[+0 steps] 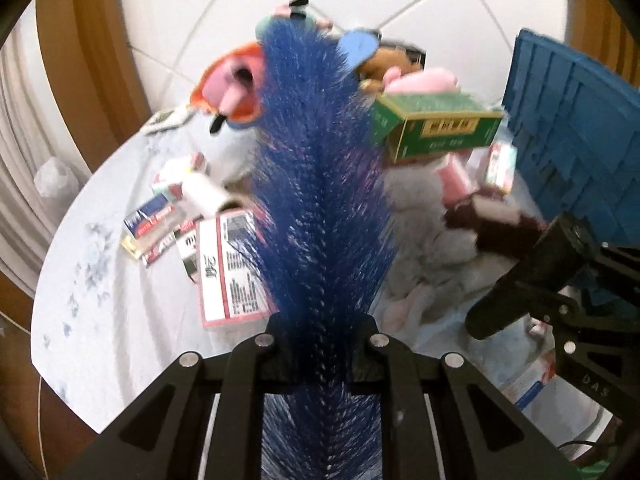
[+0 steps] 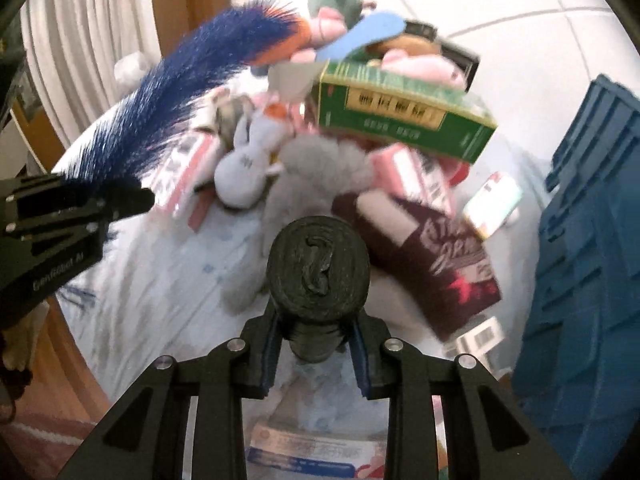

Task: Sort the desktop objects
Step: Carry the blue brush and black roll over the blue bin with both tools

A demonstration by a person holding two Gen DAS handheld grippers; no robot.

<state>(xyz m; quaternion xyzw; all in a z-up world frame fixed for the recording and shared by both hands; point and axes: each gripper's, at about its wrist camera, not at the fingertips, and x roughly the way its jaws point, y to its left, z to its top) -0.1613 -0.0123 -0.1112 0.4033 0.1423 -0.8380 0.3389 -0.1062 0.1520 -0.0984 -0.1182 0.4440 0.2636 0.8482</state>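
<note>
The left gripper (image 1: 322, 350) is clamped on a blue bristle brush (image 1: 320, 168), and the right gripper (image 2: 318, 354) is clamped on a black roll of bags (image 2: 318, 268). Both are held above the cluttered table (image 1: 112, 320). This seems the carrying step; next, each thing probably needs a place in the blue crate (image 2: 580, 280).

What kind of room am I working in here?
Probably a home room: a round table under a pale cloth stands on white floor tiles, piled with plush toys and small boxes, beside a blue crate.
</note>
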